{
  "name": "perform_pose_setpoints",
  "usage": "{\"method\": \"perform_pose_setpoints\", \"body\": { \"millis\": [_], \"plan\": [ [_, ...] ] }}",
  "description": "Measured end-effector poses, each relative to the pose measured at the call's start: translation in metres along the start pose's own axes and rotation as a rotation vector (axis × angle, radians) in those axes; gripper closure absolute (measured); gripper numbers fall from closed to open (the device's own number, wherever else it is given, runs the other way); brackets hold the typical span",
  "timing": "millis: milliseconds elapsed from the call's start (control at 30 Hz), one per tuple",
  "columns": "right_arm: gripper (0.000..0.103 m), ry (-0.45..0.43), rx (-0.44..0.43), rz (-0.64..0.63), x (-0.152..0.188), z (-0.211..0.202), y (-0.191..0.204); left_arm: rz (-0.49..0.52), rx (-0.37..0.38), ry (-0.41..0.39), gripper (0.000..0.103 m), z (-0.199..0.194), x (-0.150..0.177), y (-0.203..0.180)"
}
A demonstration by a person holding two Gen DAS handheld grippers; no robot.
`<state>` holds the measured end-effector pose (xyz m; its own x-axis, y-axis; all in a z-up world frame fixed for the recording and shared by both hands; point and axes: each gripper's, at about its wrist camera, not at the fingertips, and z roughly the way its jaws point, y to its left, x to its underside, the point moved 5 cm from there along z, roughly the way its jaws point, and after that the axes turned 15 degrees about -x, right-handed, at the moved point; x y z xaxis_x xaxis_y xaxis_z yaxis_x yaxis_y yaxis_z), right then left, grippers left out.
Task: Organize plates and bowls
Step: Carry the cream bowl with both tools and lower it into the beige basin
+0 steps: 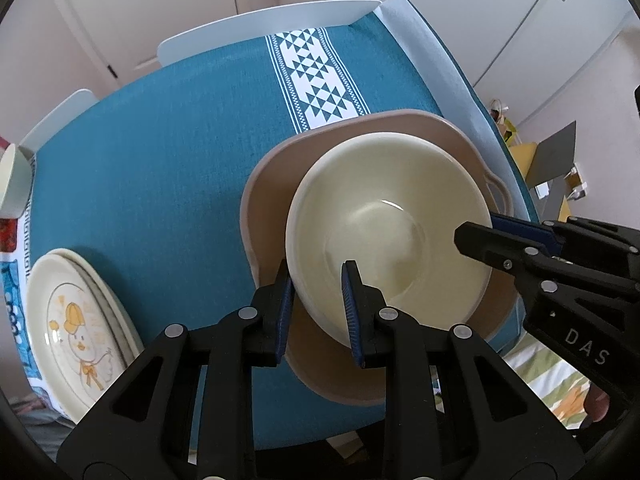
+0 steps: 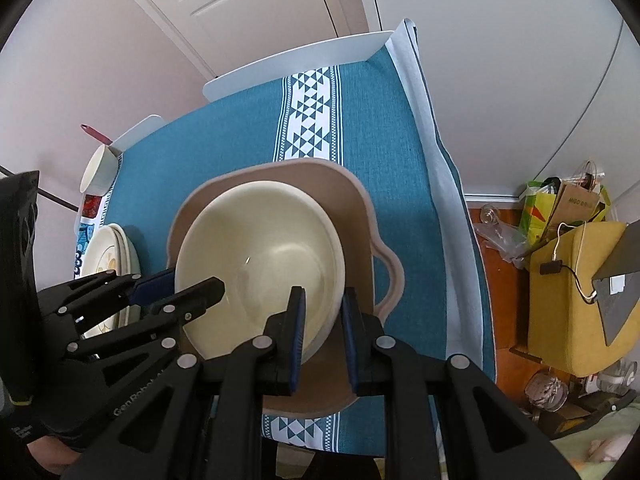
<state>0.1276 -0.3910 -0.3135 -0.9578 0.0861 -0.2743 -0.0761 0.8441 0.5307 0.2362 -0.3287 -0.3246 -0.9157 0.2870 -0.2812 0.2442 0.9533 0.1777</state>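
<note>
A cream bowl (image 1: 384,236) sits inside a wide tan dish with a handle (image 1: 272,184) on the teal tablecloth. My left gripper (image 1: 318,300) straddles the bowl's near-left rim, one finger inside and one outside, jaws closed on the rim. My right gripper (image 2: 322,320) straddles the opposite rim the same way (image 2: 256,264). Each gripper shows in the other's view, the right (image 1: 476,232) and the left (image 2: 192,284). A stack of cream plates with a duck drawing (image 1: 76,336) lies at the table's left edge, also in the right wrist view (image 2: 112,256).
A white cup (image 1: 12,184) stands at the far left edge; in the right wrist view it shows a red handle (image 2: 98,172). A white patterned stripe (image 1: 316,80) runs across the tablecloth. Bags and a yellow seat (image 2: 572,292) crowd the floor to the right.
</note>
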Motion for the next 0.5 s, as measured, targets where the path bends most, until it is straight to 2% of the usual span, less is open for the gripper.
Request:
{"method": "perform_pose_setpoints", "body": {
  "millis": [300, 500],
  "plan": [
    [0.087, -0.011, 0.016, -0.011, -0.001, -0.005, 0.003, -0.006, 0.011, -0.02, 0.083, -0.01, 0.002, 0.005],
    [0.087, -0.076, 0.046, -0.041, -0.005, -0.036, 0.016, -0.032, 0.012, -0.101, 0.083, -0.044, -0.005, 0.021]
  ]
}}
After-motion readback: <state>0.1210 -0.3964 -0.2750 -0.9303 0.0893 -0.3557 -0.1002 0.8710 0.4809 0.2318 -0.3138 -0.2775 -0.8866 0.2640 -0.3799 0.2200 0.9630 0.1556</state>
